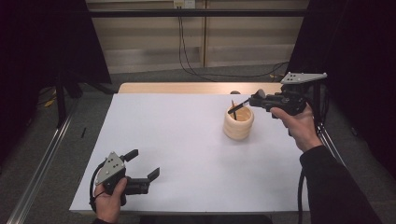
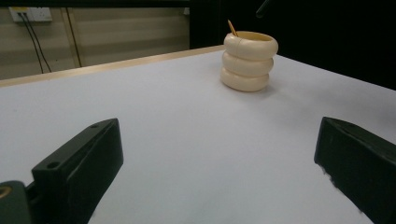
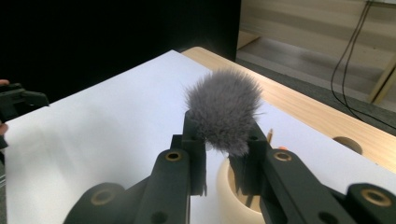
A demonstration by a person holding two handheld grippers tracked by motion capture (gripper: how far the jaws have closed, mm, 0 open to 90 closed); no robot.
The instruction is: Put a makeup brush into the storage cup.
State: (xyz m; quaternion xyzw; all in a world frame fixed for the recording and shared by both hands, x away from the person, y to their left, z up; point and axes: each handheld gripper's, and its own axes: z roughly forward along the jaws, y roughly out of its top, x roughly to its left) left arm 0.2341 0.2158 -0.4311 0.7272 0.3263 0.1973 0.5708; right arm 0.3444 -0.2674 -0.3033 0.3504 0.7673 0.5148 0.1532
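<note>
Grey fluff sits between the jaws of the right gripper (image 3: 223,154) in the right gripper view: it is a soft brush head (image 3: 224,109), and the jaws pinch in close on it. Right below and a bit ahead of those jaws is the cream cup (image 3: 236,196), with a thin stick (image 3: 270,136) poking up from it.

In the high view, the right gripper (image 1: 247,101) hangs just over the rim of the cup (image 1: 238,123). A dark handle (image 1: 239,107) slants from the jaws down into the cup, so the brush seems to stand tip-down inside, though it is small and hard to see there. The long way of the brush goes down and toward the person's left.

The left gripper (image 1: 144,164) is well apart from the cup, near the front edge of the white table (image 1: 177,140), so the right hand is much nearer.

In the left gripper view, the two black jaws stand wide with nothing between them. The cup (image 2: 248,61) is far ahead and a little to the right.
</note>
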